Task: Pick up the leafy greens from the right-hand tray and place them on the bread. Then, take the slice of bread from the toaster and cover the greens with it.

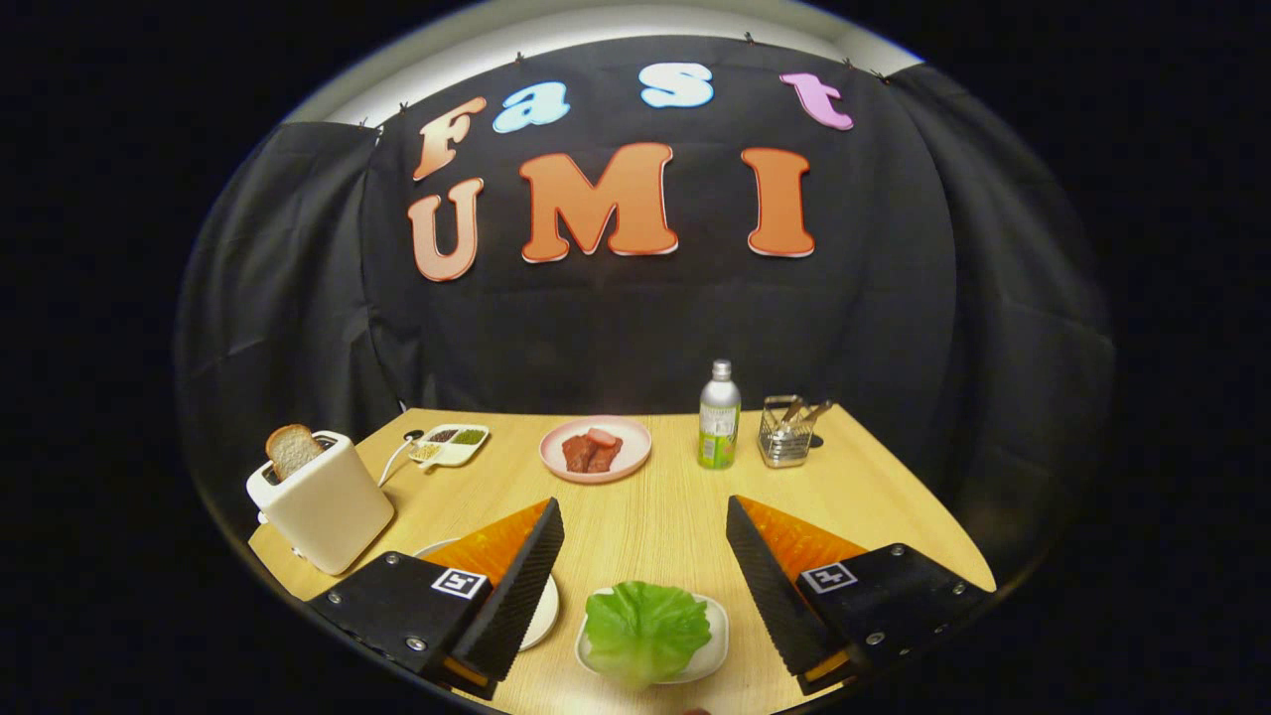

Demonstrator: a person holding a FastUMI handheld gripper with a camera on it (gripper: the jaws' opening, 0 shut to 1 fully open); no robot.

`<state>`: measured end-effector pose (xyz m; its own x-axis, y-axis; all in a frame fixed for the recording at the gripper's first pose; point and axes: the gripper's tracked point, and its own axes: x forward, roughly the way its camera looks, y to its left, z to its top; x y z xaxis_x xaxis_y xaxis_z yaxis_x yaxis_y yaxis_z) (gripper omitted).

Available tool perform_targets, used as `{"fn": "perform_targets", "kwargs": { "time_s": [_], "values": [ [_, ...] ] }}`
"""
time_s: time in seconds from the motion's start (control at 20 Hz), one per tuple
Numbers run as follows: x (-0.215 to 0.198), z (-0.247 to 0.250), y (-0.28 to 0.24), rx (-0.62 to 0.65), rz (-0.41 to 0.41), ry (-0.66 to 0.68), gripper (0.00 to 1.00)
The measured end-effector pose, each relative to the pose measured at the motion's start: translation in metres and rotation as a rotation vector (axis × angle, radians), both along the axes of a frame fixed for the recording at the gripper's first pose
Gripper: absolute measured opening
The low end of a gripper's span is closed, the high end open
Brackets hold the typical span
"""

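Observation:
A green leafy lettuce (645, 628) lies on a small white tray (715, 641) at the near edge of the wooden table, low between my two fingers. My gripper (643, 504) is open wide above the table, nothing between its fingers. A white plate (545, 604) sits left of the tray, mostly hidden behind the left finger; what lies on it is hidden. A white toaster (323, 501) stands at the table's left, beyond the left finger, with a slice of bread (291, 449) sticking up out of its slot.
Beyond the fingers, a pink plate (596, 449) holds pieces of meat. A green-labelled bottle (719, 417) and a wire utensil holder (786, 432) stand at the back right. A small divided condiment tray (452, 443) lies behind the toaster.

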<state>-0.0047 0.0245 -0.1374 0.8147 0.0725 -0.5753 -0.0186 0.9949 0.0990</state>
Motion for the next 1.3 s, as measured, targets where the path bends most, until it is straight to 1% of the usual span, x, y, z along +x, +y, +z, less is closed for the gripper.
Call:
{"fn": "perform_targets", "kwargs": {
  "time_s": [0.2,0.45,0.6,1.1,1.3],
  "values": [
    [-0.003,-0.023,0.003,0.033,0.0,0.094,0.99],
    [-0.007,-0.048,0.004,0.02,0.018,0.178,0.99],
    [-0.013,-0.071,0.006,0.037,0.022,0.257,0.99],
    [-0.041,-0.132,0.009,0.003,0.047,0.451,0.98],
    [-0.052,-0.149,0.01,-0.023,0.069,0.503,0.97]
  ]
}}
